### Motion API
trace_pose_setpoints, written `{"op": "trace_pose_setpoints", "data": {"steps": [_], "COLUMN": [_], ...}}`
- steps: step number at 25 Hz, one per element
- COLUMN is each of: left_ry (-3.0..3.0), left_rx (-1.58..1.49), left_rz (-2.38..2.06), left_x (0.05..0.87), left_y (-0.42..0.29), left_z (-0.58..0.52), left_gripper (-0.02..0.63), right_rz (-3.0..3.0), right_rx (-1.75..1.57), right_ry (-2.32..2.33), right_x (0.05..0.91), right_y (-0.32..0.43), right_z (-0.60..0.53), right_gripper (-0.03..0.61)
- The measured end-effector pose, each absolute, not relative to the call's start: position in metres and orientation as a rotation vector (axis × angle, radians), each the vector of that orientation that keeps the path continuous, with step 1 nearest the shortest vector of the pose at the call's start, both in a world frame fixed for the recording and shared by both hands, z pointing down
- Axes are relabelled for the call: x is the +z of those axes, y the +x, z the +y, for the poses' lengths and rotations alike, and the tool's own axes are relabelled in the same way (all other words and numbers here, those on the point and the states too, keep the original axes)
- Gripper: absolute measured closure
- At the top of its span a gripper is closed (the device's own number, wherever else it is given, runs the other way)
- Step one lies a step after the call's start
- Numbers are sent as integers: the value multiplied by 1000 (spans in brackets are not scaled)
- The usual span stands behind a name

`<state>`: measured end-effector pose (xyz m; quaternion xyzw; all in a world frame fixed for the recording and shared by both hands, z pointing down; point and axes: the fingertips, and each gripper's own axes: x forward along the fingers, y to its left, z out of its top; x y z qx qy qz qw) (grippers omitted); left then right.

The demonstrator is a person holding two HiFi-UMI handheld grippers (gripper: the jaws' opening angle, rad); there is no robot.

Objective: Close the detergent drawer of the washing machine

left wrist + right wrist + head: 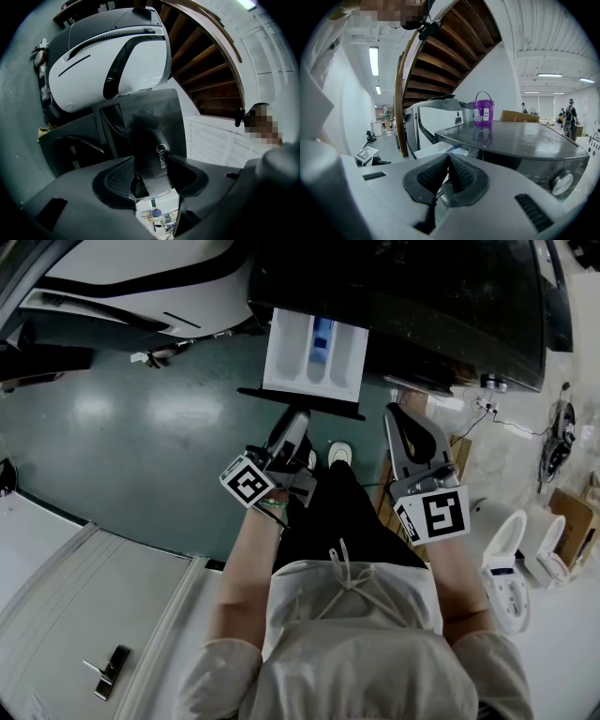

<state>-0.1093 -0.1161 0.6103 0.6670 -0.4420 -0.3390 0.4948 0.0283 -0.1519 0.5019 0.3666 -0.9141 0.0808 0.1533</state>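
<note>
Left hand-held gripper [294,418] clamps dark front of pulled-out detergent drawer [314,352] on washing machine [422,296]; right hand-held gripper [405,414] hovers just right, jaws pinched together, empty.

White drawer [291,352] with one blue bay and a black front; dark grey washer [450,296]; teal floor [141,427]. My left gripper [296,418] and right gripper [398,413] carry black-and-white square markers. Far off, a purple tub [483,108].

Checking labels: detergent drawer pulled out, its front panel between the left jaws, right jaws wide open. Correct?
No: the right gripper has its jaws together (right gripper view); detergent drawer out, left gripper with the front panel between its jaws: both correct.
</note>
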Motion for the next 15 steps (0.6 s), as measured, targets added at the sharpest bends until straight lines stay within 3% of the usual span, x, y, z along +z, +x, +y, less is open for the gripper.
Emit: {"op": "trace_pose_setpoints", "data": {"steps": [15], "left_ry": [1646], "left_rx": [-794], "left_rz": [-1054], "left_x": [606], "left_y": [-113], "left_z": [-169], "left_gripper": [380], "right_rz": [-2596], "right_rx": [251], "right_ry": [1111], "right_x": [510], "right_y": [33], "right_z": [-176], "right_gripper": [574]}}
